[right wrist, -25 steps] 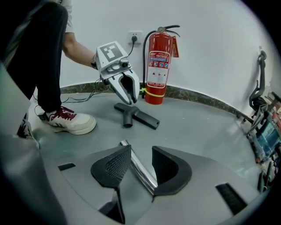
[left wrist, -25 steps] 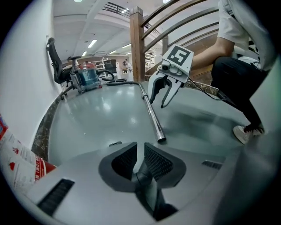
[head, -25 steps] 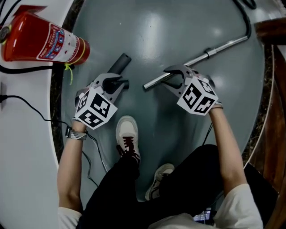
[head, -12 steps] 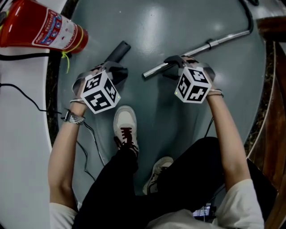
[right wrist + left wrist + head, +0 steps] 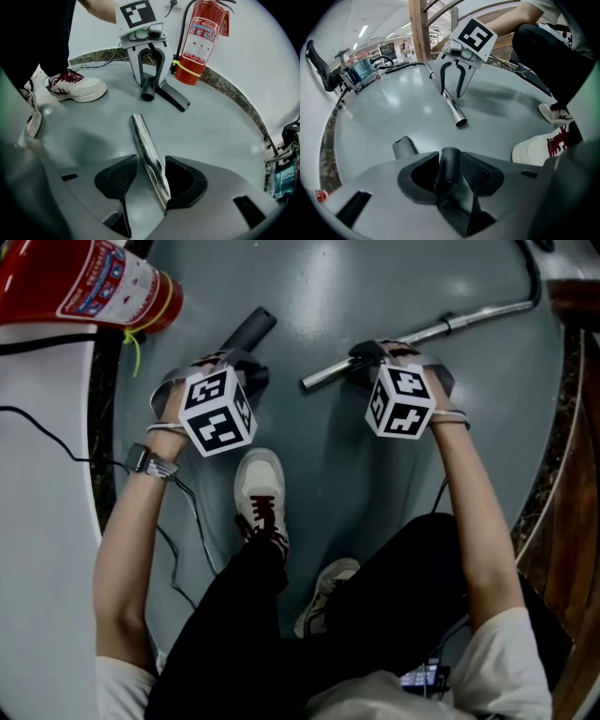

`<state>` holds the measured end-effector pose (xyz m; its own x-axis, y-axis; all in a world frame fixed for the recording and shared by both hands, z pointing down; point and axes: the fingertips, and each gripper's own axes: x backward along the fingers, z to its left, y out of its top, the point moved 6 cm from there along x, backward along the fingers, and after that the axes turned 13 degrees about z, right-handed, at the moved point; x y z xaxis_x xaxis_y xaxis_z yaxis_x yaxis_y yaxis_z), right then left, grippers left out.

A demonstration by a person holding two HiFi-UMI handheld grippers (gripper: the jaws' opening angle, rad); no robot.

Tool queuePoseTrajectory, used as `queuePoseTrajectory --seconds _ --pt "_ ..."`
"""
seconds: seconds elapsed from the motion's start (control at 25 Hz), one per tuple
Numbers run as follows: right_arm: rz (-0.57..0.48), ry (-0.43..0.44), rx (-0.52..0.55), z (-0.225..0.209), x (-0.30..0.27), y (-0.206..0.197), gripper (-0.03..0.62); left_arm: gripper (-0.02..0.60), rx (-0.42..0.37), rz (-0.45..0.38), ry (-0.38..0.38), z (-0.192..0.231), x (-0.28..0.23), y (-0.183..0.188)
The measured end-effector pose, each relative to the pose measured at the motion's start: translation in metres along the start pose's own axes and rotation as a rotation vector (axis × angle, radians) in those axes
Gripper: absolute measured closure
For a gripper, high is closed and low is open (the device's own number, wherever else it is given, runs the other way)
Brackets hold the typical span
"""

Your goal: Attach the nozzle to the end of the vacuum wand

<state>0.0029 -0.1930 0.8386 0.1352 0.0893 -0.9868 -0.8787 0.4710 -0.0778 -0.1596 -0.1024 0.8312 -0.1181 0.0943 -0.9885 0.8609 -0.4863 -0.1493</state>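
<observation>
Right gripper view: right gripper (image 5: pixel 148 163) jaws have just been opening, apart around the wand (image 5: pixel 139 133). Left gripper (image 5: pixel 451 161) same deal, jaws apart astride the nozzle (image 5: pixel 251 329).

Black trousers (image 5: pixel 244 634), white tee (image 5: pixel 511 662), white sneakers (image 5: pixel 261 488) w/ red laces (image 5: pixel 266 521), L-wrist watch (image 5: pixel 148 463).

Nozzle (image 5: pixel 248 332) lies on the floor (image 5: pixel 375 277) at left. Vacuum wand (image 5: pixel 469 318) lies on the same floor at right, apart from the nozzle, its open end turned toward it and its length running away to the far right. Fire extinguisher (image 5: pixel 84 282) stands behind and left of the nozzle, at the floor's edge by the wall. One shoe (image 5: pixel 260 488) rests nearer the person, between nozzle and wand; second shoe (image 5: pixel 323 592) sits nearer still, to its right.
</observation>
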Motion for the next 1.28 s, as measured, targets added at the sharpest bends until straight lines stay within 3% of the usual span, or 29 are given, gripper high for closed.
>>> queuePoseTrajectory --seconds 0.28,1.28 --pt "0.049 0.0 0.03 -0.003 -0.014 -0.001 0.398 0.426 -0.039 0.033 -0.013 0.0 -0.01 0.0" --pt "0.138 0.056 0.116 -0.007 -0.029 0.012 0.399 0.393 -0.183 0.288 -0.052 -0.002 -0.04 0.001"
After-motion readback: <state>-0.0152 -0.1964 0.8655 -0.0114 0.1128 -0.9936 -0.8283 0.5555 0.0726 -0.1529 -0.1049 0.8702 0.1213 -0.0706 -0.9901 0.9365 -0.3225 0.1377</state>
